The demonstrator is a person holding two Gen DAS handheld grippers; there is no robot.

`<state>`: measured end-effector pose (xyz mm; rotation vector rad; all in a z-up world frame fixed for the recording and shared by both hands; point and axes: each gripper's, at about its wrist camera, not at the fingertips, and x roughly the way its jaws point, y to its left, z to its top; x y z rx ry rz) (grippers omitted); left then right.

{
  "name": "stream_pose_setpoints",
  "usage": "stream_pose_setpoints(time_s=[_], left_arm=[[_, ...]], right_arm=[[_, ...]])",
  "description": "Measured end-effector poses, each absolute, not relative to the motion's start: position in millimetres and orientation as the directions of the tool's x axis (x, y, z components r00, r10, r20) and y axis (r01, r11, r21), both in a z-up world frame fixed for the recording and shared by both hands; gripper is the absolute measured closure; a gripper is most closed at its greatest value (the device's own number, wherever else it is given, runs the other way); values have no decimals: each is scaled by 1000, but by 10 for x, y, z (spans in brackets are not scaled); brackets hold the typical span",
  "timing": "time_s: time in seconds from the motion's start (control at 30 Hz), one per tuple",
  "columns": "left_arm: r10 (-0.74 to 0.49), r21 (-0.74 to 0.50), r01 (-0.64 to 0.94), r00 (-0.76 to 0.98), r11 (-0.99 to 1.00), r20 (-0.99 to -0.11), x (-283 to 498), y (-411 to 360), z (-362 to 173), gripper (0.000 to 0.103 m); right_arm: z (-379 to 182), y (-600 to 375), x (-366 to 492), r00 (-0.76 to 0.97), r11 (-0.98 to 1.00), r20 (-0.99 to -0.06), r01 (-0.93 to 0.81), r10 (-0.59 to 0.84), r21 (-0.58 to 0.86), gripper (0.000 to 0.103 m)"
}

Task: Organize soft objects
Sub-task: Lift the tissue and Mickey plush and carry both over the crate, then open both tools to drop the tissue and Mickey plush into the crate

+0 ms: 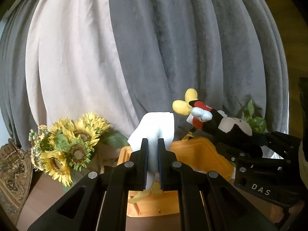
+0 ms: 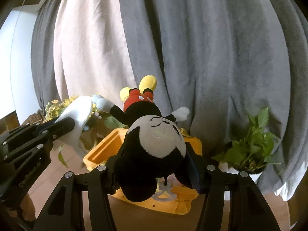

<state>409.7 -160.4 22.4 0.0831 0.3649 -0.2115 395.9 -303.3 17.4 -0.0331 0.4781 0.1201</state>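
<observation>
My left tongs [image 1: 153,152] pinch the cloth [image 1: 154,127]; right tongs [image 2: 154,171] clamp the plush [image 2: 154,146] head-first (feet away). Bin [image 2: 100,150] sits directly below both.

Left gripper [image 1: 153,155] pinching white cloth [image 1: 154,127] above orange bin [image 1: 200,152]
Mouse plush [image 1: 221,124] clamped in right gripper [image 1: 256,144] at 3 o'clock of the cloth; sunflowers [image 1: 71,142] at 9 o'clock; grey curtain [image 1: 192,48] at 12

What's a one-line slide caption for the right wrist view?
Right gripper clamps a plush mouse toy by the head above a yellow bin; left gripper alongside holds a white cloth.
</observation>
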Motion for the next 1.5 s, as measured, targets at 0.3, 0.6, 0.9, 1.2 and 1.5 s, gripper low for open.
stream_pose_setpoints(time_s=[0.3,0.6,0.9,1.2,1.5], left_arm=[[-172,53,210,901,976,-398,4510,-1646,47,92],[-160,53,205,877,977,-453,4898,-1684,-229,92],[-163,43,219,830,975,-534,5171,-1719,-578,92],[-145,51,215,798,975,-585,5337,-1719,-813,89],[-126,59,198,797,978,-591,5333,-1719,-857,61]], right_arm=[[35,-3078,4376,871,991,-478,-130,110,-8,46],[-214,-3079,4784,849,986,-513,-164,123,-34,46],[-543,-3081,5061,802,983,-584,-181,126,-36,46],[-793,-3055,5171,753,979,-646,-198,125,-41,45],[-858,-3061,5208,754,984,-649,-171,99,-48,28]])
